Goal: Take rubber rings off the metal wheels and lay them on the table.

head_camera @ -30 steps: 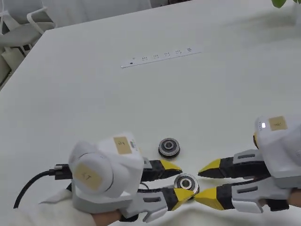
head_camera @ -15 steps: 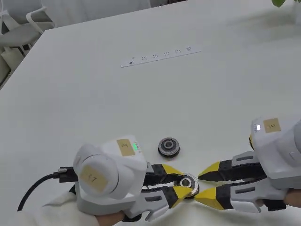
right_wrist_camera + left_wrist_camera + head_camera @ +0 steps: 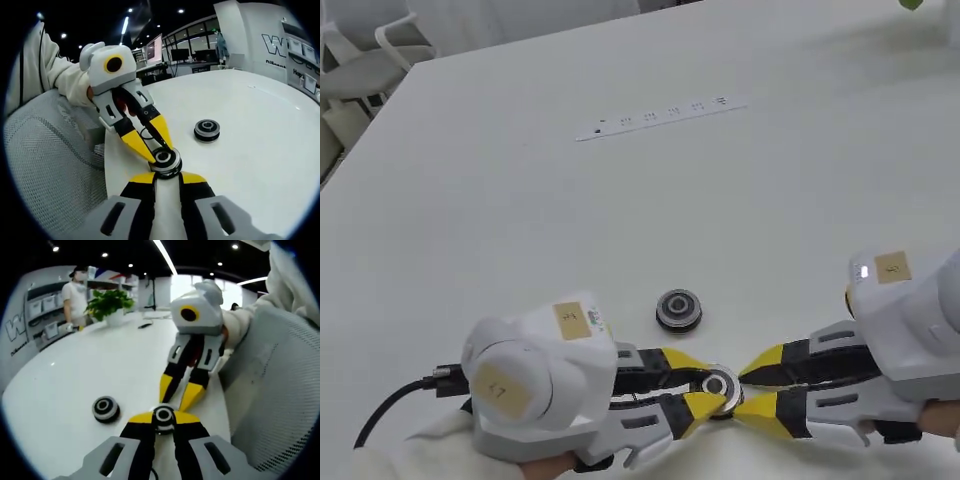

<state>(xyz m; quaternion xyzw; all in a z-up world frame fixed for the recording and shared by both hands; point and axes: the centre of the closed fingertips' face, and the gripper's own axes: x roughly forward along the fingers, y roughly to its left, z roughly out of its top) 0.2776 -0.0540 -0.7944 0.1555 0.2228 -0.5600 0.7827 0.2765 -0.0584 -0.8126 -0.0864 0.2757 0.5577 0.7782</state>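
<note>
A small metal wheel (image 3: 717,385) with a black rubber ring lies near the table's front edge. My left gripper (image 3: 705,383) is shut on it from the left. The wheel (image 3: 164,418) sits between that gripper's yellow tips. My right gripper (image 3: 741,387) comes in from the right, and its tips pinch the rubber ring on the wheel's (image 3: 166,160) near edge. A second ringed wheel (image 3: 678,310) lies flat and apart, just behind. This second wheel (image 3: 105,409) (image 3: 207,130) is untouched. The right gripper (image 3: 178,391) faces the left gripper (image 3: 154,146) tip to tip.
A white power strip (image 3: 660,117) lies far back on the white table (image 3: 520,200). Office chairs (image 3: 370,60) stand past the far left corner. A black cable (image 3: 390,410) trails left from the left gripper. A person (image 3: 75,295) stands by a potted plant (image 3: 107,302).
The right gripper has moved left until its tips meet the wheel, and its jaws have narrowed. The left gripper's jaws have closed onto the wheel.
</note>
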